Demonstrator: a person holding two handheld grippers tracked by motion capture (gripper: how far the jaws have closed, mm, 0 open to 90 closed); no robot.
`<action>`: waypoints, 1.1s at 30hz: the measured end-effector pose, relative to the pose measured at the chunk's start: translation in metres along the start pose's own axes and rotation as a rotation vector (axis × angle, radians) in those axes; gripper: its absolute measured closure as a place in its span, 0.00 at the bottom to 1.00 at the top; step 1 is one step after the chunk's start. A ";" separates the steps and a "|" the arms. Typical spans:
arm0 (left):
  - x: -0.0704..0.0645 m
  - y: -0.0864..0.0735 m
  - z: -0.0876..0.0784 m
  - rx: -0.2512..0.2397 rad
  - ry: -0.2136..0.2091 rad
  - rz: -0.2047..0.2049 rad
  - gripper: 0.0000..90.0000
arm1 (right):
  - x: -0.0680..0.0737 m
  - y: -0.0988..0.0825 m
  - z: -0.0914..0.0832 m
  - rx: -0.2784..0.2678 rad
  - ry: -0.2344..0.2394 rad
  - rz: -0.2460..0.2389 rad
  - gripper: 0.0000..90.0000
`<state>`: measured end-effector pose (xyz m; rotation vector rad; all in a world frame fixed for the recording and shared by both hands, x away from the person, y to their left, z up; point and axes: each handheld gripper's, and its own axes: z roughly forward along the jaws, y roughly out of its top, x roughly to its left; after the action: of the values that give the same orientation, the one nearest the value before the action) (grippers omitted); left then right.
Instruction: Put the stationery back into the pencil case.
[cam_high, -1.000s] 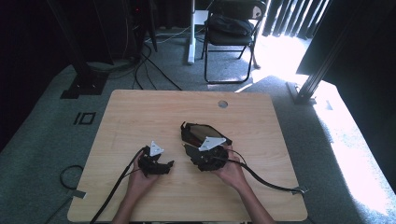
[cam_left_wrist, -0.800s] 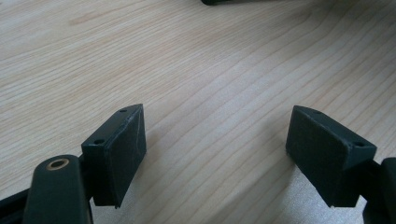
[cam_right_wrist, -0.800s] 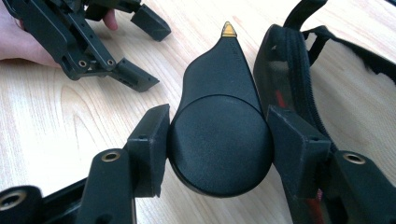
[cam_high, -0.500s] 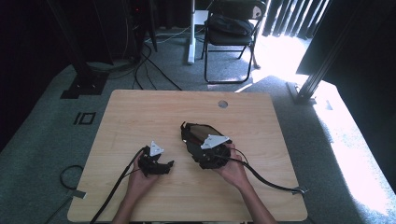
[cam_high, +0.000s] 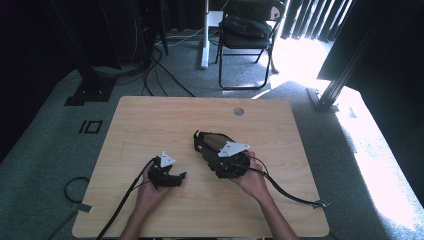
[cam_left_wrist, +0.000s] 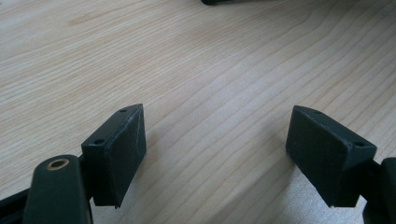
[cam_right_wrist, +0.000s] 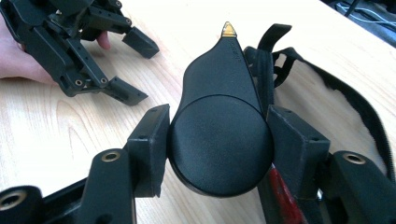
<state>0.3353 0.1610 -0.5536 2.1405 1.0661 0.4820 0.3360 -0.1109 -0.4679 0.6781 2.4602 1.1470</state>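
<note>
I saw almost nothing shift over the last second: the bench (cam_high: 150, 120) filled the middle of the high view as before, and both hands sat at its lower centre where they had been. The black teardrop-shaped case (cam_right_wrist: 219, 135), strap (cam_right_wrist: 355, 107) trailing to its right, lay just right of centre in the high view (cam_high: 212, 145), resting on the wood, the same spot as a second earlier. My right gripper (cam_right_wrist: 217, 149) had its fingers (cam_right_wrist: 149, 149) pressed against both sides of the case's rounded end, about half spread, and that grip had not altered. My left gripper (cam_high: 167, 175), lower left of centre in the high view, held nothing; in the left gripper view its fingers (cam_left_wrist: 119, 156) stood partly apart over bare wood. It had not moved either. I judged this a pause with the case secured but not lifted, and the free left gripper was well placed to come across to the strap or the gold-tipped end (cam_right_wrist: 228, 30).
</note>
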 end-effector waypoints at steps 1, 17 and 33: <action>0.000 0.000 0.000 0.000 0.000 0.000 0.23 | 0.000 0.000 -0.001 -0.001 -0.002 0.001 0.46; 0.000 0.000 0.000 -0.001 0.001 0.000 0.23 | -0.010 0.006 -0.013 -0.027 -0.039 0.000 0.46; 0.000 0.001 0.001 -0.002 0.001 -0.004 0.23 | -0.027 0.013 -0.025 -0.041 -0.082 0.004 0.46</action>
<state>0.3359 0.1604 -0.5537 2.1361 1.0694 0.4829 0.3498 -0.1340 -0.4402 0.7039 2.3620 1.1447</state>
